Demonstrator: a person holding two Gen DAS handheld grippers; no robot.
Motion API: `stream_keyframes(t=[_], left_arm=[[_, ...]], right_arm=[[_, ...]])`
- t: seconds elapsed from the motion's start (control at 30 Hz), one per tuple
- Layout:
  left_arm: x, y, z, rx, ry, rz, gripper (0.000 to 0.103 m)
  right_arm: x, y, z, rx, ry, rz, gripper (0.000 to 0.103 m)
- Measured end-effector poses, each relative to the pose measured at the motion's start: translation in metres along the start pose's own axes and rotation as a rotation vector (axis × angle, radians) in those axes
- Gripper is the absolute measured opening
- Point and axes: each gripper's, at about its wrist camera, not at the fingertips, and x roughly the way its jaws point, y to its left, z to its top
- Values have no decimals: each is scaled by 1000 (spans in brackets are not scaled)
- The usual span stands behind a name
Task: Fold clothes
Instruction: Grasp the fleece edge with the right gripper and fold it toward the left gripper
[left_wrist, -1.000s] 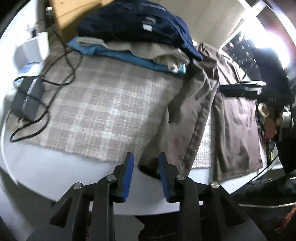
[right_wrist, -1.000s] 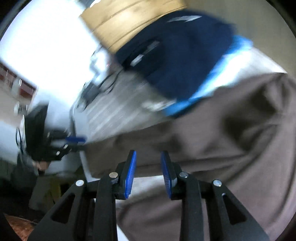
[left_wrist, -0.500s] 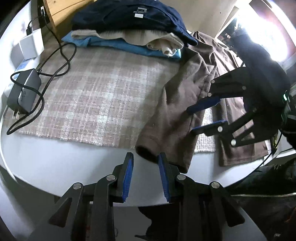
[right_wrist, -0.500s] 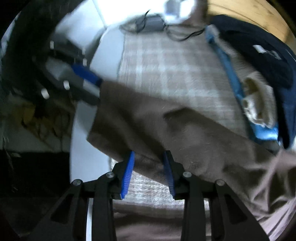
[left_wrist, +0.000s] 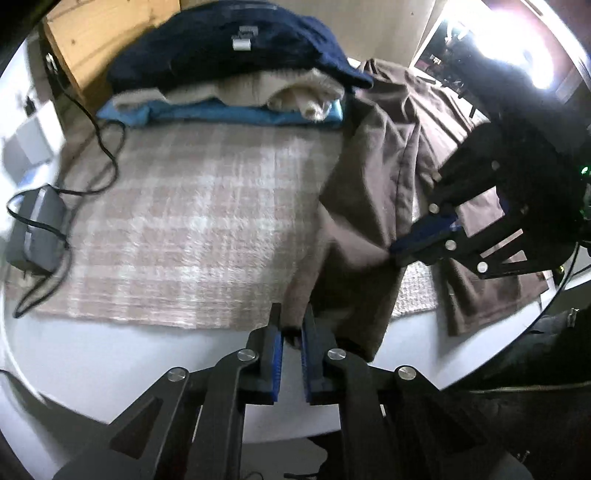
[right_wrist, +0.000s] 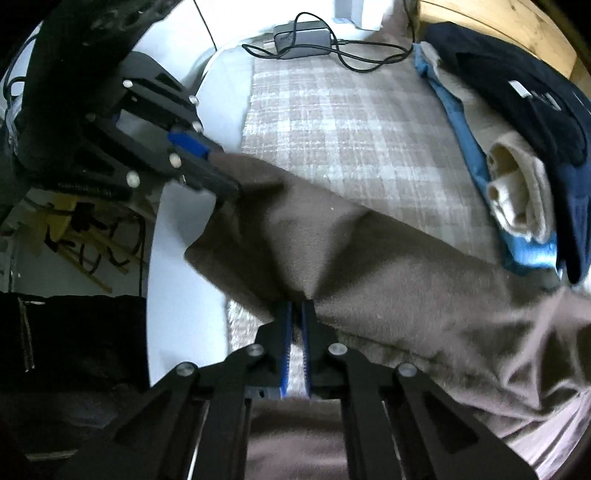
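A brown garment (left_wrist: 369, 192) lies spread over the right side of a plaid mat (left_wrist: 184, 221), one long part reaching to the table's near edge. My left gripper (left_wrist: 291, 328) has its jaws closing on the end of that part, with brown cloth pinched between the blue pads. In the right wrist view the same gripper (right_wrist: 225, 192) bites the garment's corner at the left. My right gripper (right_wrist: 295, 314) is shut on a raised fold of the brown garment (right_wrist: 406, 277). From the left wrist view, the right gripper (left_wrist: 397, 253) grips the cloth's right edge.
A stack of folded clothes (left_wrist: 240, 55), navy over beige over blue, sits at the mat's far side before a wooden box (left_wrist: 103, 26). A grey power adapter (left_wrist: 35, 229) with its black cable lies at the left. The white round table (left_wrist: 110, 362) ends close below my left gripper.
The right gripper swung in over the brown garment, rolled and dropped onto its edge. Both grippers' jaws went from apart to pinched on the cloth. The left gripper barely shifted.
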Motion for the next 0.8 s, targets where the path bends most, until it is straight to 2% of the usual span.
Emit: stream_keyframes(t=[0.03, 0.13, 0.23, 0.33, 0.43, 0.5, 0.6, 0.67, 0.7, 0.8], left_arm=[[-4, 4, -1, -9, 0, 12, 8], [-13, 15, -4, -35, 10, 30, 7], [-18, 17, -8, -27, 12, 21, 7], [-16, 18, -12, -10, 24, 16, 7], [-5, 11, -9, 3, 30, -4, 9], [2, 6, -7, 24, 33, -5, 14], [15, -2, -2, 60, 43, 4, 15], [22, -6, 1, 62, 38, -7, 11], [23, -7, 3, 55, 34, -3, 2], [7, -6, 2, 17, -17, 31, 2]], right_arm=[[-2, 1, -6, -8, 13, 20, 5], [-5, 1, -21, -1, 55, -1, 5], [-20, -4, -18, 51, -16, -8, 5], [-28, 1, -3, 68, -97, 54, 5], [-12, 13, 19, 64, -129, 73, 5], [10, 16, 26, 89, -110, 120, 5], [26, 22, 23, 102, -51, 192, 6], [28, 23, 18, 106, -43, 215, 6], [29, 24, 16, 108, -39, 226, 6], [32, 15, 17, 167, -42, 273, 5]])
